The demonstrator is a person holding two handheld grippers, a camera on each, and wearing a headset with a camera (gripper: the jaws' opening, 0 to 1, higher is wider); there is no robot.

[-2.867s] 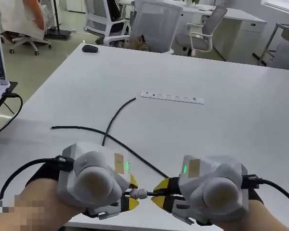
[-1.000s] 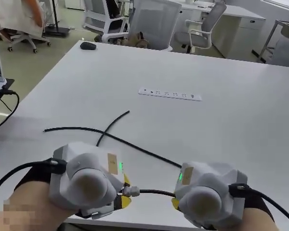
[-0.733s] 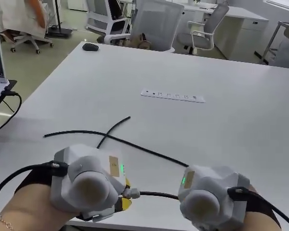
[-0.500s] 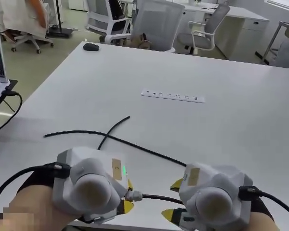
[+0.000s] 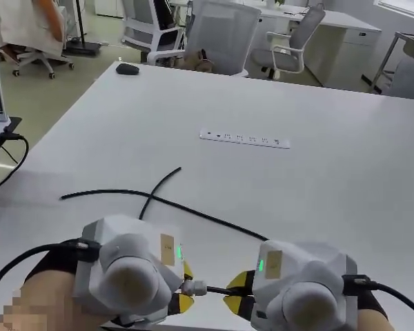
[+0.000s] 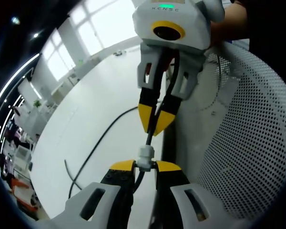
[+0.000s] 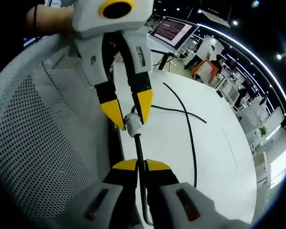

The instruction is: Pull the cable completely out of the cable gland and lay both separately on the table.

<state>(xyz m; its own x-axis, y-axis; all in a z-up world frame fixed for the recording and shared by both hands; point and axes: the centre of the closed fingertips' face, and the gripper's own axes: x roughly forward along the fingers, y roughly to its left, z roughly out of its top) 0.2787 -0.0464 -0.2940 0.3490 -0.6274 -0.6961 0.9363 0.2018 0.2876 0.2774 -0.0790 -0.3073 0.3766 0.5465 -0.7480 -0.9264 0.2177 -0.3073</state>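
**Head view.** The left gripper (image 5: 186, 285) and right gripper (image 5: 234, 290) are low in the frame, tips facing each other and close together. Their white housings hide most of both jaw sets, leaving yellow tips visible, and the frame bottom cuts the housings off. The cable gland (image 5: 196, 287), small and white, sits at the left gripper's tips over the near edge of the table (image 5: 331, 186). The black cable (image 5: 217, 290) is still threaded through it and runs on to the right gripper. Two black strands cross on the table at centre left. The housings hide how they join the held stretch. A power strip (image 5: 245, 139) lies mid-frame, its markings too small to read. A mouse (image 5: 127, 69) sits at the upper left.

**Left gripper view.** The contact masked above is plain here. This gripper's own yellow pads (image 6: 121, 166) press the gland from both sides, clamped. The right gripper enters from the top, pinched onto the cable just beyond the gland. Green lettering on its housing possibly reads "HENSE", but it is too distorted to confirm. White perforated mesh (image 6: 248, 133) fills the right of the frame, and I cannot tell what it belongs to.

**Right gripper view.** This gripper's own jaws are closed on the cable, which passes between the pads and leaves at the frame bottom. The left gripper hangs from the top, gripping the gland, with a short bare stretch of cable between the two. A monitor (image 7: 171, 31) at the top is lit, its text illegible.
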